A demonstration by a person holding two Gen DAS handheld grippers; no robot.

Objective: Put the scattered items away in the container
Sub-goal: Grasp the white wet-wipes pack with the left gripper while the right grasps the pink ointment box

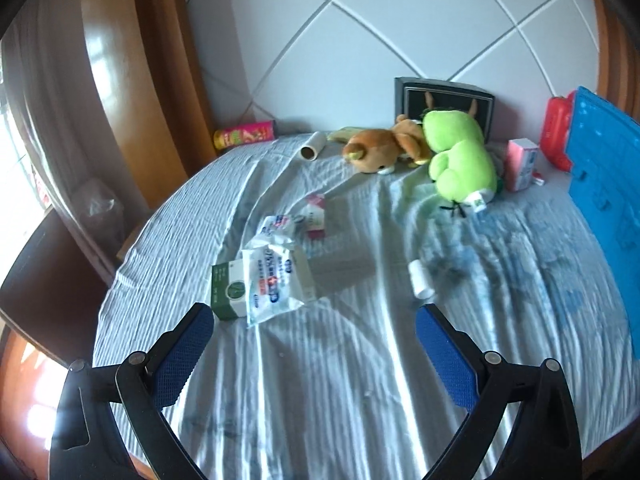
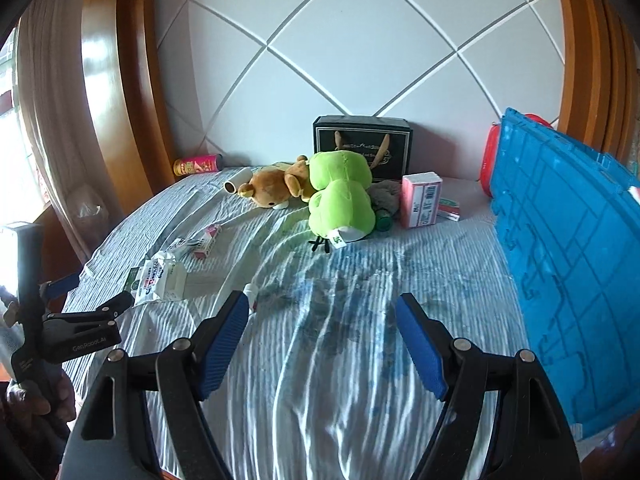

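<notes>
Scattered items lie on a striped bedsheet (image 2: 320, 360). A wipes packet (image 1: 276, 276) rests on a green-and-white box (image 1: 226, 292), just ahead of my left gripper (image 1: 314, 312), which is open and holds nothing. A white bottle (image 1: 420, 280) lies beside its right fingertip (image 1: 430, 320). In the right wrist view my right gripper (image 2: 320, 304) is open and bare, with the white bottle (image 2: 250, 292) by its left fingertip. The blue crate (image 2: 560, 260) stands on its right. Further back lie a green plush (image 2: 340, 196), a brown bear plush (image 2: 272, 190) and a pink box (image 2: 420, 200).
A black box (image 2: 362, 148) leans on the padded headboard; a snack can (image 2: 198, 164) and a roll (image 2: 236, 184) lie at the back left. A small pink box (image 2: 208, 238) lies mid-left. A red container (image 2: 490, 160) sits behind the crate. A hand (image 2: 40, 400) holds the left gripper (image 2: 94, 292).
</notes>
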